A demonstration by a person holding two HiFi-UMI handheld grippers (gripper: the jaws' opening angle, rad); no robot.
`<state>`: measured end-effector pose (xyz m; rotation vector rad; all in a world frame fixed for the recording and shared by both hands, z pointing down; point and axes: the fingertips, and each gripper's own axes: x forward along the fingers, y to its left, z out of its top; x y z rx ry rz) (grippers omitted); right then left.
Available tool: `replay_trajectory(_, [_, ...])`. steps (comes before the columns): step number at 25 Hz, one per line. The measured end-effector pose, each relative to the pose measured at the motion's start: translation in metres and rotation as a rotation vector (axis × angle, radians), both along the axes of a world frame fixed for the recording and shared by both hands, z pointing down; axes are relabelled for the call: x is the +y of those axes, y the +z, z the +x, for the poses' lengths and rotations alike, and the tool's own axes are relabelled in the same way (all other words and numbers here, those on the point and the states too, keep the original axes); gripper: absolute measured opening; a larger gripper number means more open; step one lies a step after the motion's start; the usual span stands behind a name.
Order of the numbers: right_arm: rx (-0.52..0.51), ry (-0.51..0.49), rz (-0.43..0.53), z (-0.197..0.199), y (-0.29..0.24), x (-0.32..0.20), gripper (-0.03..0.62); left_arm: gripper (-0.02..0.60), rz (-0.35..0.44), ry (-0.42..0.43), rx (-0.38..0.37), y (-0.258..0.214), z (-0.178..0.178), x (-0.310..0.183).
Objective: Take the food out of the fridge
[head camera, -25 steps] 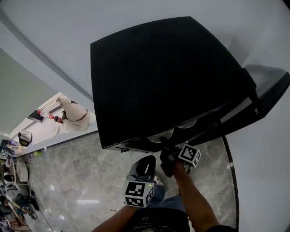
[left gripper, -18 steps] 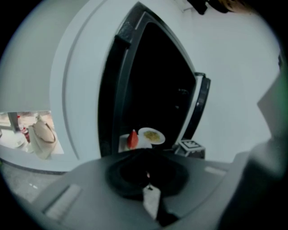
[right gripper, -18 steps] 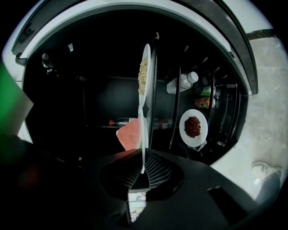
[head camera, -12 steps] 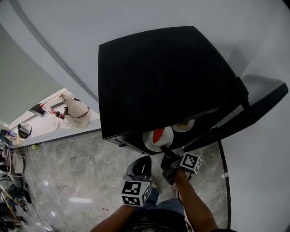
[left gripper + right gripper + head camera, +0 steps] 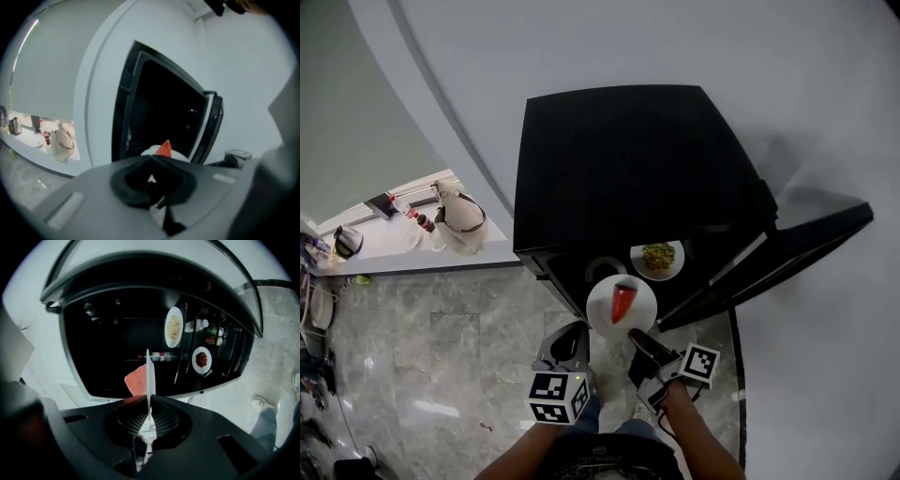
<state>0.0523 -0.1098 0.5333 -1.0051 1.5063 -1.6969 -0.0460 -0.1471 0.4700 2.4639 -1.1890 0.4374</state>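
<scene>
Black fridge [image 5: 628,169], door [image 5: 787,246] swung wide open; one plate out front, more food inside.

White plate [image 5: 622,305] with a red wedge of food [image 5: 622,300] is held level just outside the fridge's open front, its near rim pinched in the right hand-held gripper [image 5: 636,336]. It shows edge-on between those jaws in the right gripper view. Two plates stay inside the fridge: pale yellow food [image 5: 174,327] and dark red food [image 5: 202,359]. The head view shows greenish-brown food [image 5: 657,258] on a plate at the fridge's front edge; whether it is one of those two, cannot tell.
</scene>
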Motion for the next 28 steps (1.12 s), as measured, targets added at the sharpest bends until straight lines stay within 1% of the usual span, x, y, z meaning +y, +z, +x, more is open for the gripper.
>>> replay_trajectory(5, [-0.021, -0.064, 0.029, 0.008, -0.058, 0.038, 0.012, -0.014, 0.065, -0.057, 0.005, -0.026, -0.004, 0.01])
replay_trajectory(9, [-0.01, -0.11, 0.056, 0.015, -0.107, 0.054, 0.012, -0.014, 0.12, -0.101, 0.028, -0.053, -0.006, 0.011])
replay_trajectory(12, [-0.006, -0.141, 0.071, 0.018, -0.14, 0.064, 0.012, -0.014, 0.144, -0.127, 0.046, -0.07, -0.009, 0.012])
replay_trajectory(16, [0.003, -0.191, 0.109, 0.016, -0.184, 0.073, 0.012, -0.014, 0.166, -0.158, 0.05, -0.083, -0.014, 0.01])
replay_trajectory(19, [0.006, -0.233, 0.14, 0.008, -0.218, 0.076, 0.012, -0.014, 0.176, -0.182, 0.063, -0.093, -0.02, 0.008])
replay_trajectory(24, [-0.007, -0.299, 0.173, -0.008, -0.263, 0.069, 0.012, -0.014, 0.2, -0.192, 0.086, -0.112, -0.024, 0.006])
replay_trajectory(28, [-0.005, -0.29, 0.203, -0.013, -0.282, 0.042, 0.012, -0.014, 0.221, -0.19, 0.1, -0.124, -0.025, 0.003])
